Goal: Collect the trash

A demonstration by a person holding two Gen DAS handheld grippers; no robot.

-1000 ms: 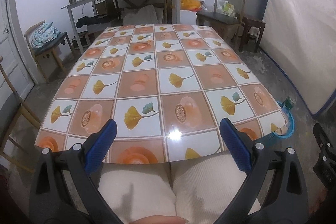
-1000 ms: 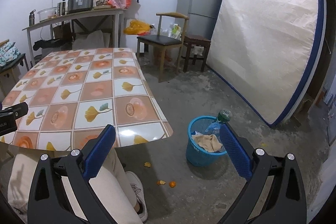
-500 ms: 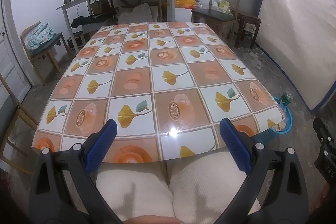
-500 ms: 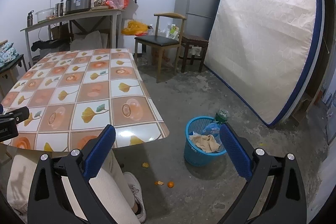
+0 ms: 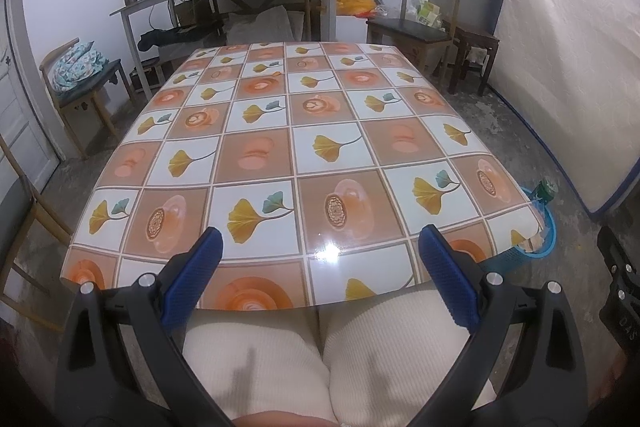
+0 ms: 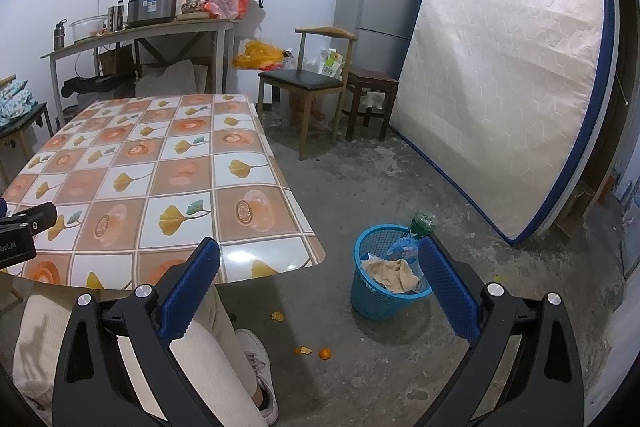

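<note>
One bin between right gripper fingers.

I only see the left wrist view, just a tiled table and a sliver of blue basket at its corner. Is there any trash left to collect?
Observer: Yes. A small orange lies on the floor, beside the person's shoe.
Operator: Anything else down there?
Observer: Two bits of peel, one right next to the orange, one nearer the table.
Operator: What's in the basket?
Observer: The blue basket holds crumpled brown paper and a plastic bottle sticking out.
Operator: Is the other hand-held gripper carrying something?
Observer: No, the right hand-held gripper is open and empty.
</note>
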